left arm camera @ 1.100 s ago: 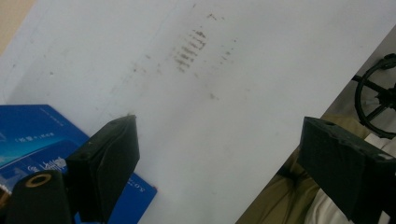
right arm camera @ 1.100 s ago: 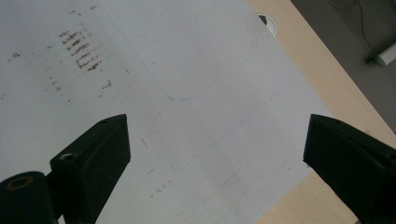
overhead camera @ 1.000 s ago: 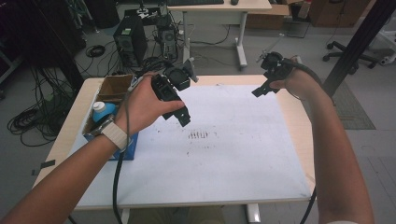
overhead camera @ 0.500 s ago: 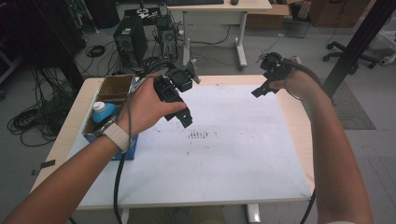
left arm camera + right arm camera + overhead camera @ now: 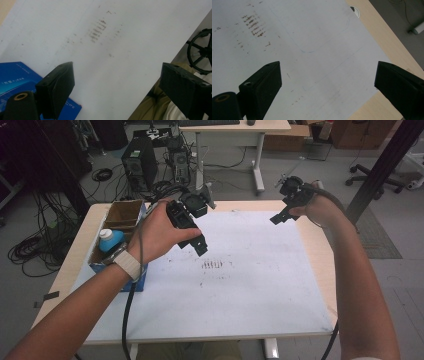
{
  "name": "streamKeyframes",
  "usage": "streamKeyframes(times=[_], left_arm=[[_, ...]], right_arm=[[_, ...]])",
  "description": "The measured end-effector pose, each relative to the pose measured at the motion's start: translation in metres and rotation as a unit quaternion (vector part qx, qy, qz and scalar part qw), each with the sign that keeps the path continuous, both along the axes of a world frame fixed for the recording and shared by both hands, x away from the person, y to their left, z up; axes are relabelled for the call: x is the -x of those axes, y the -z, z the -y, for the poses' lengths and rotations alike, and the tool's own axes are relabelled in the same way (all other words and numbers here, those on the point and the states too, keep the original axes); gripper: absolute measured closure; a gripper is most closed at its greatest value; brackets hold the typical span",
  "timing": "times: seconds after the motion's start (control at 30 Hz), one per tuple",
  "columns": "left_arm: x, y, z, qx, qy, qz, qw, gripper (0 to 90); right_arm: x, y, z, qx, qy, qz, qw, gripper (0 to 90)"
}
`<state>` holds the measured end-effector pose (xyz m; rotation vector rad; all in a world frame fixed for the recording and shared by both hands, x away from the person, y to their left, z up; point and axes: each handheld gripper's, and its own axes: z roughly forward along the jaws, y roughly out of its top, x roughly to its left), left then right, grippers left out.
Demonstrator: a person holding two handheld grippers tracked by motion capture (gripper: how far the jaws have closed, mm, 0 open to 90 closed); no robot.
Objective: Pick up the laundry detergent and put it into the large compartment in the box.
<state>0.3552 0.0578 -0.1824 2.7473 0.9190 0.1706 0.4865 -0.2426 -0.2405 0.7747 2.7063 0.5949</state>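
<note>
Table (image 5: 65, 270) covered by white sheet (image 5: 240, 290), marked with dark smudges (image 5: 214, 265) at centre. Blue box (image 5: 107, 251) set at left edge, just beside left gripper (image 5: 197, 245), held above sheet, jaws spread, nothing gripped. Right gripper (image 5: 278, 218) raised over far right corner, jaws spread, empty.

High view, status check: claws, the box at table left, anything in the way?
Left claw open, empty, above the white sheet. Right claw open, empty, raised at far right. Blue box untouched, bottle inside. Nothing in the way.
</note>
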Motion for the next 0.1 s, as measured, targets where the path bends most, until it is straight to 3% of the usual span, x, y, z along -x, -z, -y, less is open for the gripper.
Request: streamKeyframes(times=[0.1], left_arm=[[-0.0003, 0.0, 0.0011, 0.001, 0.0, -0.001, 1.0, 13.2]], right_arm=[[0.0004, -0.0001, 0.0001, 0.0, 0.0, 0.0, 1.0, 7.3]])
